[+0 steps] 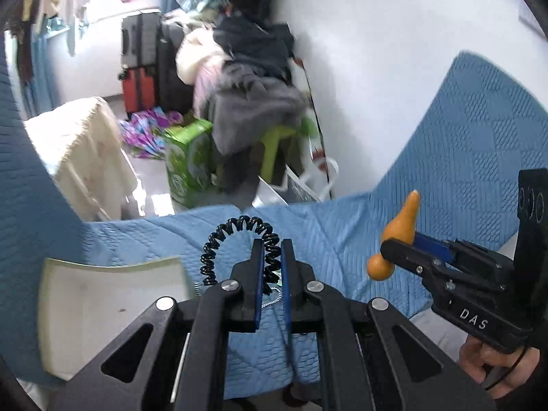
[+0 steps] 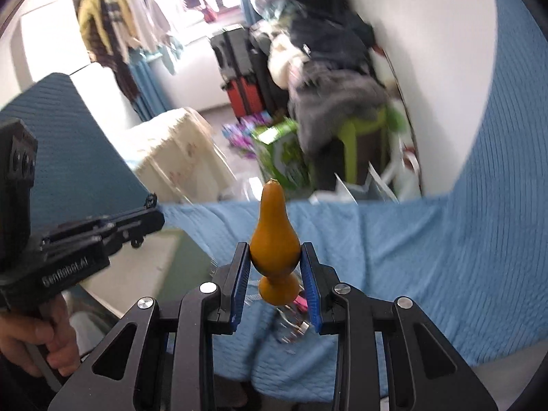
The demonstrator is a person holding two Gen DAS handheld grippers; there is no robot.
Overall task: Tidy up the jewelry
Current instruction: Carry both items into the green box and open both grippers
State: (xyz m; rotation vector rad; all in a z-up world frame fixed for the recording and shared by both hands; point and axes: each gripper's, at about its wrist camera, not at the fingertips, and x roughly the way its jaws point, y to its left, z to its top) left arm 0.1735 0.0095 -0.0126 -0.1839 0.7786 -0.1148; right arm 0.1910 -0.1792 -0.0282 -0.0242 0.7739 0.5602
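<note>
Low at frame centre, left gripper [image 1: 272, 257] clamps a black coiled spiral bracelet [image 1: 236, 239] above the blue quilted bedspread [image 1: 462, 130], right gripper [image 2: 274, 267] grasping an orange gourd-shaped pendant [image 2: 274, 239]; white tray [image 1: 102, 308] lower left.

This is a home bedroom: a bed with a blue quilt [image 1: 462, 157], suitcases [image 1: 144, 68] by the window, clothes on hangers [image 2: 113, 24] and a pile of clothes [image 1: 253, 78] show it.
</note>
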